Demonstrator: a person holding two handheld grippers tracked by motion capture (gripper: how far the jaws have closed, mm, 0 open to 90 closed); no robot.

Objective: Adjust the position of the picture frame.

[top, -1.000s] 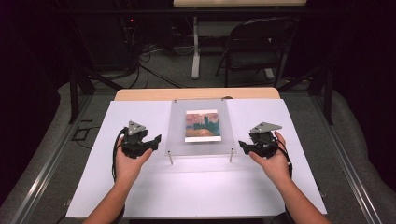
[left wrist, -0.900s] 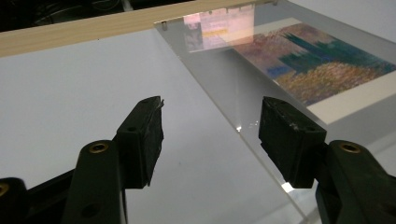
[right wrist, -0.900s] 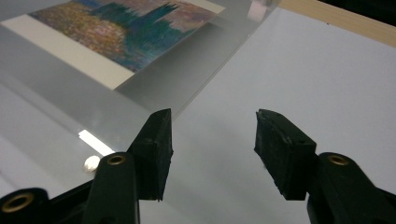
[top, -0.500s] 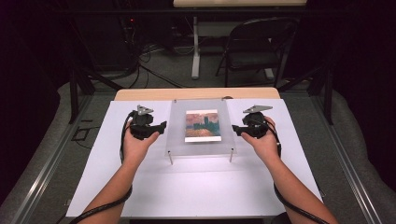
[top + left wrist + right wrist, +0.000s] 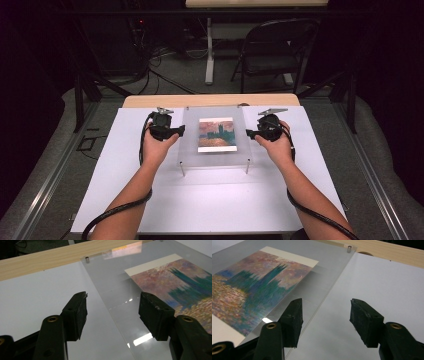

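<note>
Both grippers, left gripper (image 5: 176, 131) and right gripper (image 5: 251, 133), stand open, straddling opposite edges of the acrylic frame (image 5: 216, 113) mid-table on standoffs. Risk: uneven closure could tilt, slip or scratch the panel over the print (image 5: 216, 135).

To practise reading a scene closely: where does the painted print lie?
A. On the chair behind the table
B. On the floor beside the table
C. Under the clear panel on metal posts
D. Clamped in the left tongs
C: the print sits beneath the clear panel, which stands on short posts over the white table; the left tongs and right tongs are open at its edges.
</note>
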